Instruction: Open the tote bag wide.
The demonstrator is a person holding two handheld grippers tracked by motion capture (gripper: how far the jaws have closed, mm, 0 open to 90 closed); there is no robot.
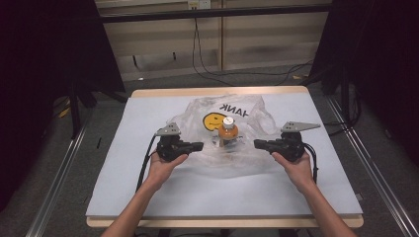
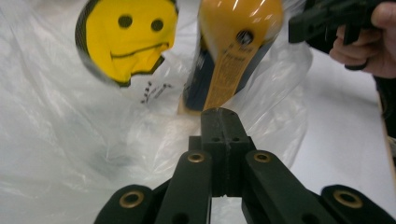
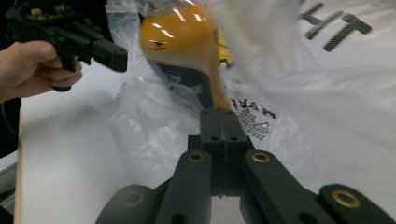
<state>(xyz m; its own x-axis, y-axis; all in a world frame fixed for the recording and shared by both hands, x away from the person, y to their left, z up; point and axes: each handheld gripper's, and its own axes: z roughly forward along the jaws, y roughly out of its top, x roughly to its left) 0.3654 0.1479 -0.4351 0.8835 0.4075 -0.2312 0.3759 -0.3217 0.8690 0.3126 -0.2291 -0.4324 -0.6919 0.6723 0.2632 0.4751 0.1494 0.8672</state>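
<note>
An orange bottle with a white cap stands upright on a clear plastic bag in the middle of the table. The bag carries a yellow smiley face and black lettering. My left gripper is held just left of the bottle, jaws shut with nothing between them. My right gripper faces it from the right, also shut and empty. In the left gripper view, the shut tips point at the bottle beside the smiley. In the right gripper view, the tips point at the bottle.
A pale sheet covers the wooden table, with bare room in front of the bag. Dark curtains stand at both sides. Cables lie on the floor beyond the far edge. Metal rails run along the table's left and right.
</note>
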